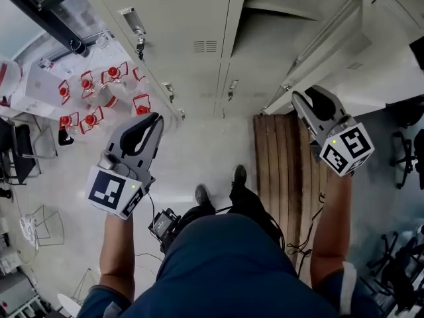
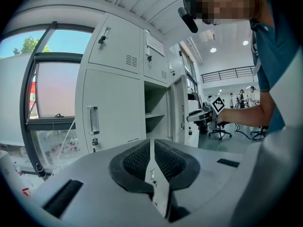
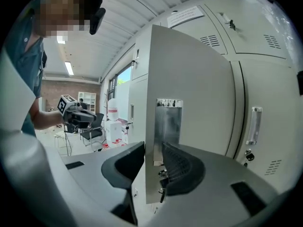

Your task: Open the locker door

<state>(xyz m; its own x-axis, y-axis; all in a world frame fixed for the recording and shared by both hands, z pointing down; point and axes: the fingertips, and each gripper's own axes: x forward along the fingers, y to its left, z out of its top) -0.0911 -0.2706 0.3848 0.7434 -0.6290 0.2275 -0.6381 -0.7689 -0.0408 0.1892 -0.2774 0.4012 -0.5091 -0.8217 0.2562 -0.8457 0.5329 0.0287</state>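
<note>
Right gripper view has the right gripper (image 3: 152,160) loosely spread astride the edge of the open locker door (image 3: 189,74) at 12 o'clock, and with the left gripper (image 2: 151,150) pressed together and empty, the unheld door might swing back shut.

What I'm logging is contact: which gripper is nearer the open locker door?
Right. The right gripper straddles the locker door edge; the left gripper hangs apart, facing closed lockers.
</note>
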